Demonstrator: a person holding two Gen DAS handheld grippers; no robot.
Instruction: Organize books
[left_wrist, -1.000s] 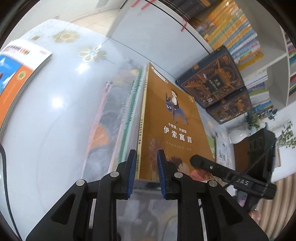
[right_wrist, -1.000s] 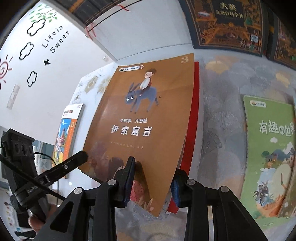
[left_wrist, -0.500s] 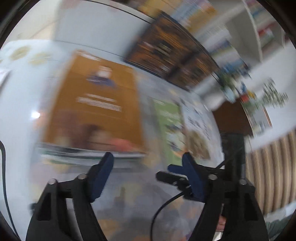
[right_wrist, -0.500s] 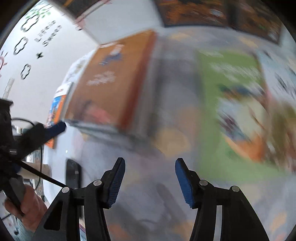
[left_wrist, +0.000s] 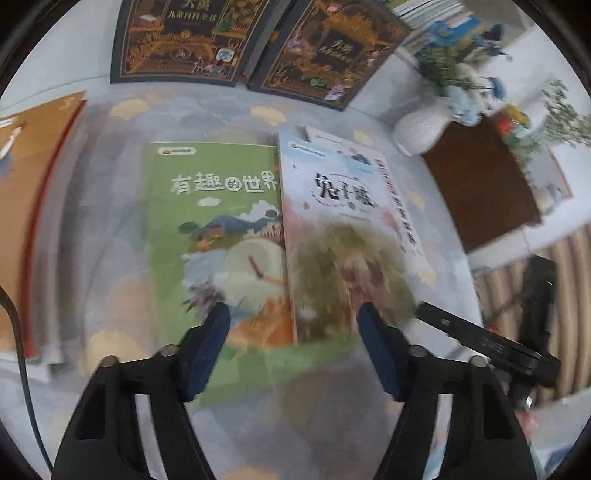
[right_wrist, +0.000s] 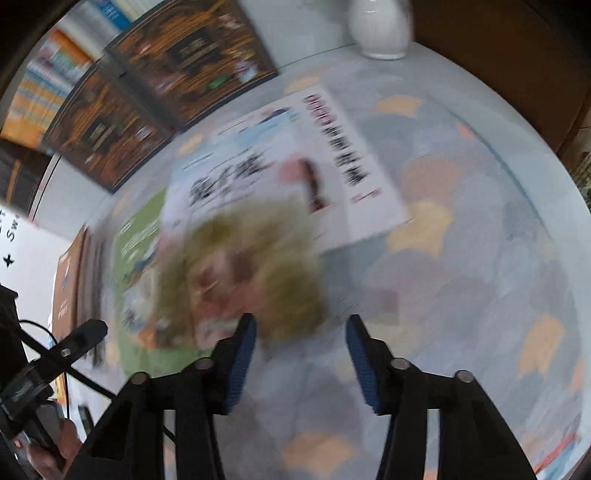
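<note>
Left wrist view: the left tongs (left_wrist: 293, 347) are seen part-open and closing, with nothing pressed between the pads; the near edges of the green book (left_wrist: 218, 236) and of the white book (left_wrist: 343, 229) lie beneath the gap. The white book rests just beside the green one, its left edge over the green cover, both flat on the table (left_wrist: 122, 288). A brown book (left_wrist: 26, 206) is seen at the left on a stack, well apart. Two dark boxed volumes (left_wrist: 236, 40) stand at the back, and a white vase (left_wrist: 421, 133) sits near the white book's far corner. A closure here is judged risky: both covers could be caught at once, or only the top cover pinched and bent.

Right wrist view: the right tongs (right_wrist: 301, 350) are seen narrowly open and closing on nothing, over the patterned table just beside the white book's near corner. The picture is heavily blurred, so the edge is poorly read and a grasp could miss or shove the book toward the vase. The left tongs appear at the lower left, close by; a clash of the two tools is judged possible if both are sent to the same book
</note>
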